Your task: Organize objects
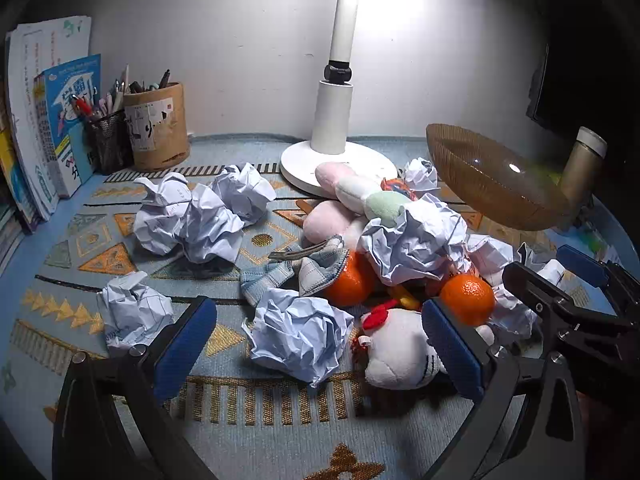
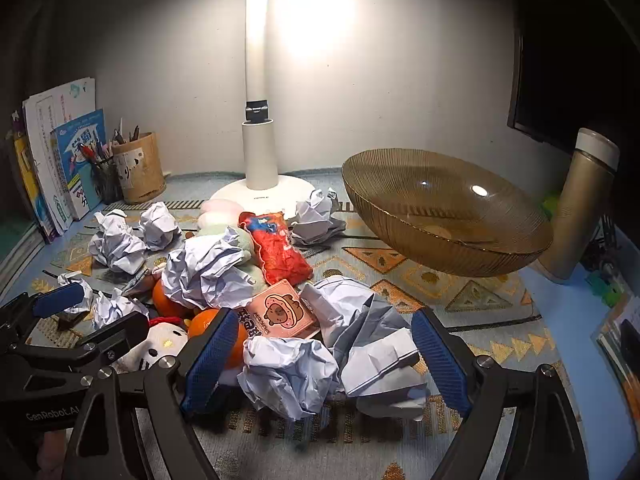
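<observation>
A pile lies on the patterned mat: crumpled paper balls [image 1: 298, 336], two oranges [image 1: 468, 298], a white plush with a red bow [image 1: 400, 354], a pastel plush [image 1: 360, 192], a red snack bag [image 2: 280, 248] and a pink card [image 2: 284, 308]. My left gripper [image 1: 318, 348] stands open over a paper ball and the white plush, touching neither. My right gripper [image 2: 324, 364] is open around two crumpled papers [image 2: 292, 376] at the pile's near right. Each gripper shows in the other's view: the right gripper [image 1: 560, 276], the left gripper [image 2: 86, 316].
An amber glass bowl [image 2: 440, 216] sits tilted at the back right beside a gold flask [image 2: 576, 208]. A white lamp [image 1: 332, 120] stands at the back centre. Pen holders [image 1: 158, 128] and books [image 1: 48, 112] line the back left. A checked cloth [image 1: 280, 272] lies mid-pile.
</observation>
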A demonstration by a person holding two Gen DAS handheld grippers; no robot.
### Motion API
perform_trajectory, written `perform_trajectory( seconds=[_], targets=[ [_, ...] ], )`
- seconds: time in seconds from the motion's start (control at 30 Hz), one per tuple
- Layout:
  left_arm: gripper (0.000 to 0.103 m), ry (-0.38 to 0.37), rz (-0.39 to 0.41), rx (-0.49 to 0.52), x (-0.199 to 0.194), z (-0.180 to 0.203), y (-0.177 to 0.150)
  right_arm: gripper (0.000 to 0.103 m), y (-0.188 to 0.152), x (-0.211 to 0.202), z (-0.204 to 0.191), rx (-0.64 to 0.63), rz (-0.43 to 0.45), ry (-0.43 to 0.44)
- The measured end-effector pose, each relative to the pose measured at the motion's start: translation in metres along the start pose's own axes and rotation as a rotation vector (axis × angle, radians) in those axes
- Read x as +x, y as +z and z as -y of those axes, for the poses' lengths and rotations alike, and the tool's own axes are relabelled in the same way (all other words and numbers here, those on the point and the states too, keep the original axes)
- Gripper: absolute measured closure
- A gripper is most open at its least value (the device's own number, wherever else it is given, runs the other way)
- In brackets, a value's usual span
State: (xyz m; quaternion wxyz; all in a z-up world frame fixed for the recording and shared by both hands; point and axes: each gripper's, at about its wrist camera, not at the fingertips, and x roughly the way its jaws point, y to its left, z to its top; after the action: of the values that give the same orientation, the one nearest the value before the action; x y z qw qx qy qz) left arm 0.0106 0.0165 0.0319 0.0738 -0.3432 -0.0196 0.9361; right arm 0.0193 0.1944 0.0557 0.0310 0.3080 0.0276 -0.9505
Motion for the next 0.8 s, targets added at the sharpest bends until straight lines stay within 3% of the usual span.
perform_trajectory(
  seconds=[0.27, 0.8],
  targets=[
    [0.001, 0.004, -0.015, -0.006, 0.002, 0.000, 0.001, 0.016, -0.001, 0.010, 0.000, -0.013, -0.048, -0.005],
    [0.001, -0.001, -0.017, -0.015, 0.003, -0.001, 0.003, 0.016, 0.000, 0.010, 0.004, 0.005, -0.049, 0.004]
  ],
)
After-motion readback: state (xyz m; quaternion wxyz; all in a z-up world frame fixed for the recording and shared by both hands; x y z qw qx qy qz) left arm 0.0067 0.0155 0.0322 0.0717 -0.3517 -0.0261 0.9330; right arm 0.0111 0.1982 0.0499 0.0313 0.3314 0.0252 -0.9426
